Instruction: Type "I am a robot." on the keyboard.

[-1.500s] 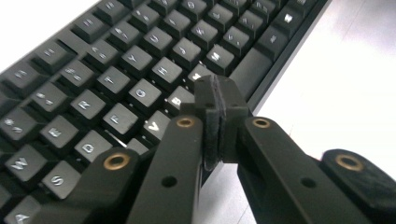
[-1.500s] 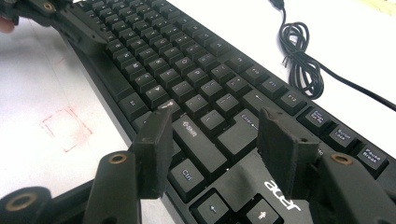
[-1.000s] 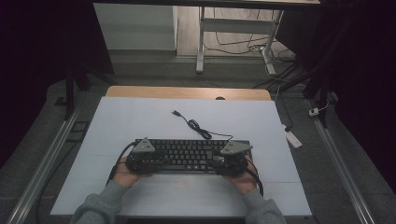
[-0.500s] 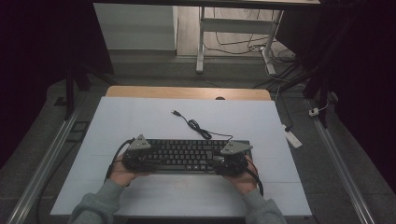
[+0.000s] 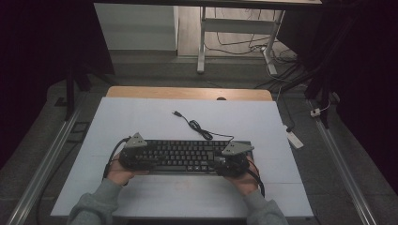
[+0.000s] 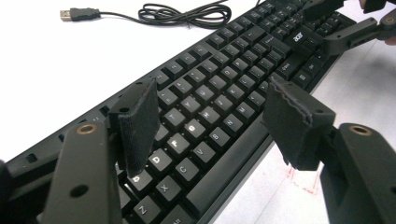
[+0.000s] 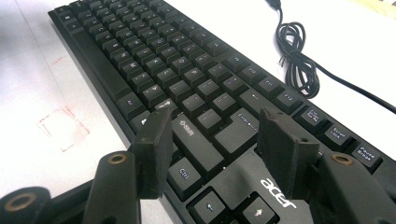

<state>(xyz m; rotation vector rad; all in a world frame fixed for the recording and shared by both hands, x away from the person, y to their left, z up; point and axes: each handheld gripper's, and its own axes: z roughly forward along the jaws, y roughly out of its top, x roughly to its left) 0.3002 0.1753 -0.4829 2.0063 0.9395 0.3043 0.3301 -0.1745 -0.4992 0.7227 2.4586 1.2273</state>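
Tool (image 6: pixel 210 126) foam-padded, black plastic keyboard (image 6: pixel 224 84)

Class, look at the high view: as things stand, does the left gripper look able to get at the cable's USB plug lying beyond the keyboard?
Probably yes. The USB plug lies on bare table beyond the keyboard; the left gripper, jaws open over the keys, need only lift across it.

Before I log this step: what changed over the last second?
The left gripper has just been opening, its pads now clear of the keyboard beneath them. The right gripper stayed at the keyboard's other end; keyboard and cable did not move.
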